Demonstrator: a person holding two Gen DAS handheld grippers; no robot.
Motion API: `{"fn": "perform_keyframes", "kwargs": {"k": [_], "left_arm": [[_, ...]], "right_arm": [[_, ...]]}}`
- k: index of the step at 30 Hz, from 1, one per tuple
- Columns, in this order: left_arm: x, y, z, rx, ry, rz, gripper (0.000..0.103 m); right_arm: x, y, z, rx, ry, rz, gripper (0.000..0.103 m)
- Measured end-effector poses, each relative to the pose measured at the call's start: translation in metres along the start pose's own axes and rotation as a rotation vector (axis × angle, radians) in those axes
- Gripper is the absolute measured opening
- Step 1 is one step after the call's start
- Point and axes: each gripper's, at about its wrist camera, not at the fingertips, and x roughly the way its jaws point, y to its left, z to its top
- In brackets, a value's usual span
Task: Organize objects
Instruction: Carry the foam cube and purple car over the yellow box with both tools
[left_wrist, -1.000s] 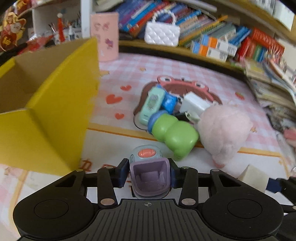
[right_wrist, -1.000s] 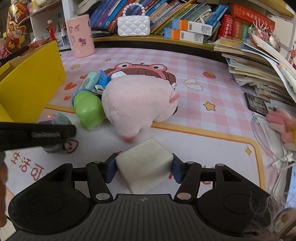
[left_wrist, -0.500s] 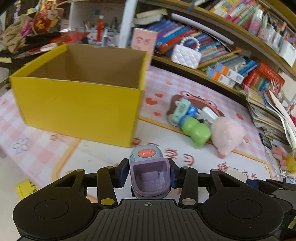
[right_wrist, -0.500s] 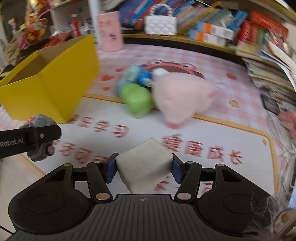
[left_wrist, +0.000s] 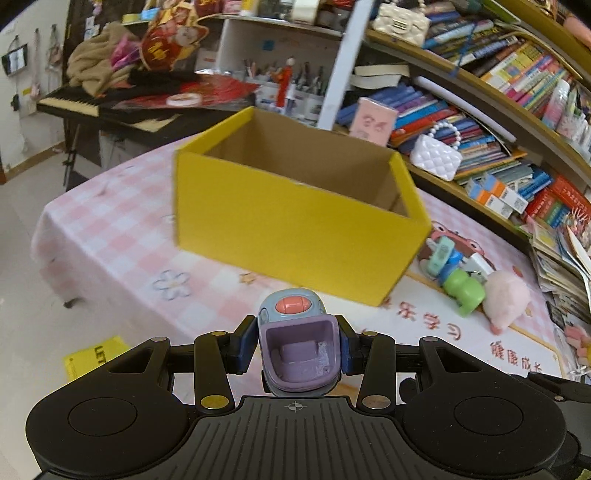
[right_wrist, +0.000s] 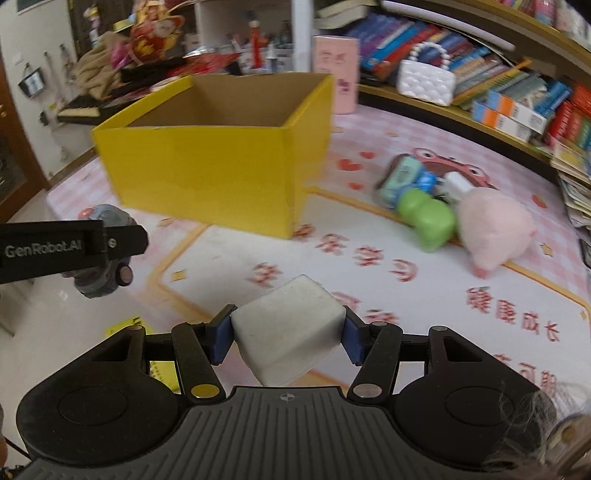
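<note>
Yellow box (left_wrist: 295, 225): open-topped, on the table.
Left gripper (left_wrist: 298, 347): clenched on toy car (left_wrist: 298, 350), before box.
Right gripper (right_wrist: 288, 332): grasping white block (right_wrist: 288, 332), before box.

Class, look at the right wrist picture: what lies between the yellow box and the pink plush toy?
In the right wrist view, between the yellow box and the pink plush toy lie a teal toy and a green toy, on the patterned mat.

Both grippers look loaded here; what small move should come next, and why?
Probably carry the left gripper forward over the yellow box and let go. It is shut on the toy car, short of the box's near wall. The right gripper holds the white block, also short of the box.
</note>
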Motion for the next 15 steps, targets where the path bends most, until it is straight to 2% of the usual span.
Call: {"fn": "perform_keyframes", "kwargs": {"k": [15], "left_arm": [[-0.031, 0.058, -0.017, 0.021, 0.016, -0.018, 0.042]], "right_arm": [[-0.007, 0.080, -0.016, -0.030, 0.011, 0.015, 0.055]]}}
